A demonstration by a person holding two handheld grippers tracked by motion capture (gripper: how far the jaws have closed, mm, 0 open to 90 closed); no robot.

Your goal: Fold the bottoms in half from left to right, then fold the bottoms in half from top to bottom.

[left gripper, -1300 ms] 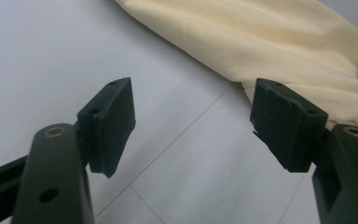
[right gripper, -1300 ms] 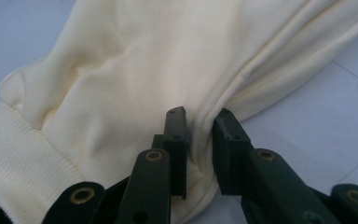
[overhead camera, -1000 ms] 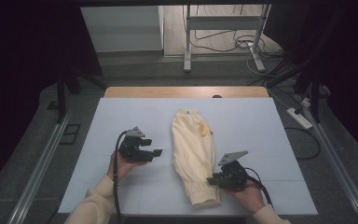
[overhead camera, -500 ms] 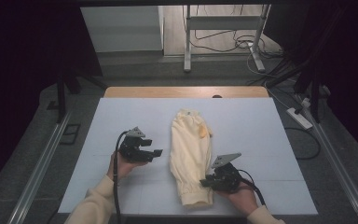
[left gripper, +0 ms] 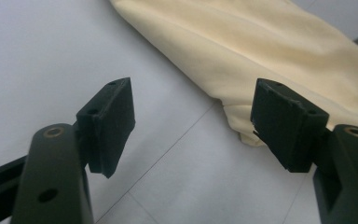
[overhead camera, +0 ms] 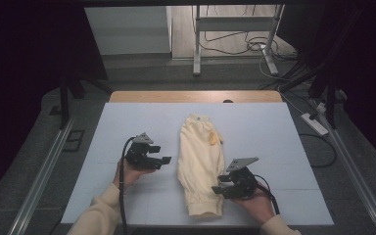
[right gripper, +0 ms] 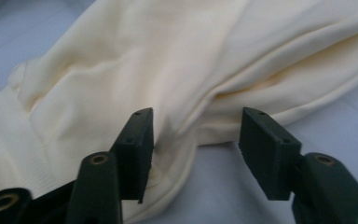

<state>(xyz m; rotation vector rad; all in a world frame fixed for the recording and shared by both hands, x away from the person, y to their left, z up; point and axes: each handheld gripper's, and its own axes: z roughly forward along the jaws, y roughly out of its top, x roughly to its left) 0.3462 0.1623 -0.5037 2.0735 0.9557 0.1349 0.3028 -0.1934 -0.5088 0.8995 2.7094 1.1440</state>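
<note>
A pale yellow garment lies folded lengthwise on the white table mat, its ribbed cuff end toward the near edge. My left gripper hovers open just left of the garment, and the left gripper view has the cloth beyond the open jaws. My right gripper sits at the garment's lower right edge. Its jaws have just been opening, and in the right gripper view a fold of the cloth lies loose between the spread pads, which do not press on it.
A wooden table edge shows behind the mat. Metal rails run along both sides. A stand's legs, cables and a power strip lie on the floor beyond.
The right gripper's jaws have spread apart and let go of the garment's edge. It shifted slightly toward the garment's cuff end. The left gripper has not moved.
</note>
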